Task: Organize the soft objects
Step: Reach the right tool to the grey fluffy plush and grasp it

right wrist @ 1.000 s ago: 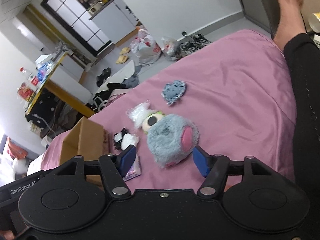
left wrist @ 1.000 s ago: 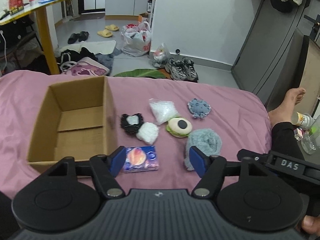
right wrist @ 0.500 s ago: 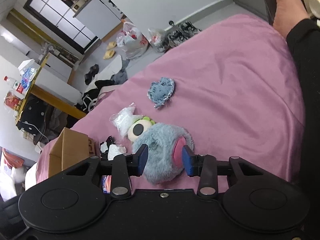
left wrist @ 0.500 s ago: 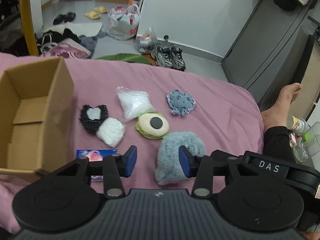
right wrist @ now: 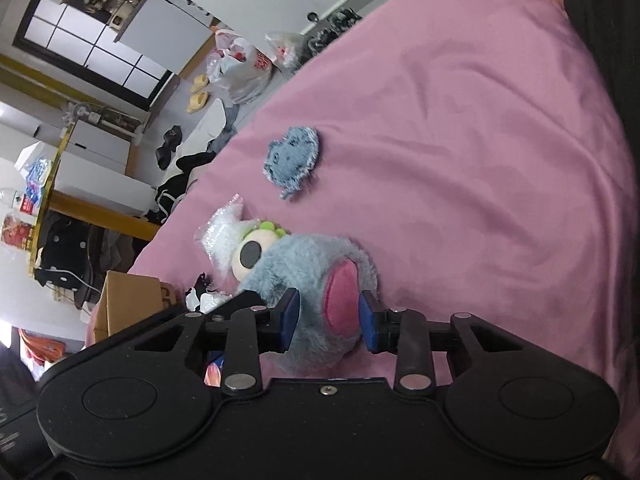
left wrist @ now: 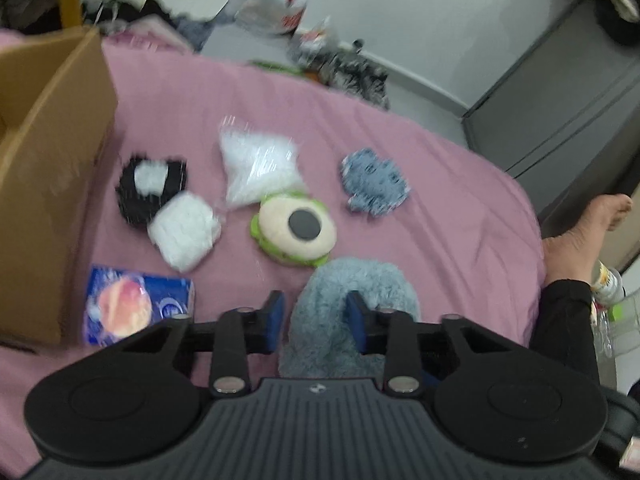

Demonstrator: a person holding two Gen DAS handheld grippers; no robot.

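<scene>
Left gripper [left wrist: 314, 322]: jaws narrowed from the wide spread of a second ago, now pressed into the near part of the fluffy blue plush [left wrist: 352, 292]; the left pad sits at its edge, the right pad sinks into the fur.
Right gripper [right wrist: 328, 320]: jaws also drawn in since a second ago, clamped on the same fluffy blue plush [right wrist: 316, 280], one pad on the fur, the other beside its pink patch.
Fluffy blue plush: on the pink bed [left wrist: 440, 200], near its front edge, held from both sides.
Camera shift: the left view has moved right and closer; the cardboard box [left wrist: 52, 152] now sits at the bed's left edge, partly cut off.
Unmoved things: one-eyed green plush [left wrist: 294, 226] just behind the blue one; clear bag of white stuffing [left wrist: 258, 166]; flat blue-grey plush [left wrist: 374, 182] farther back; black-and-white plush [left wrist: 150, 184] and white pouch [left wrist: 184, 230] by the box; blue tissue pack [left wrist: 136, 304] at the box's near corner.
Person: bare foot [left wrist: 588, 224] off the bed's right edge.
</scene>
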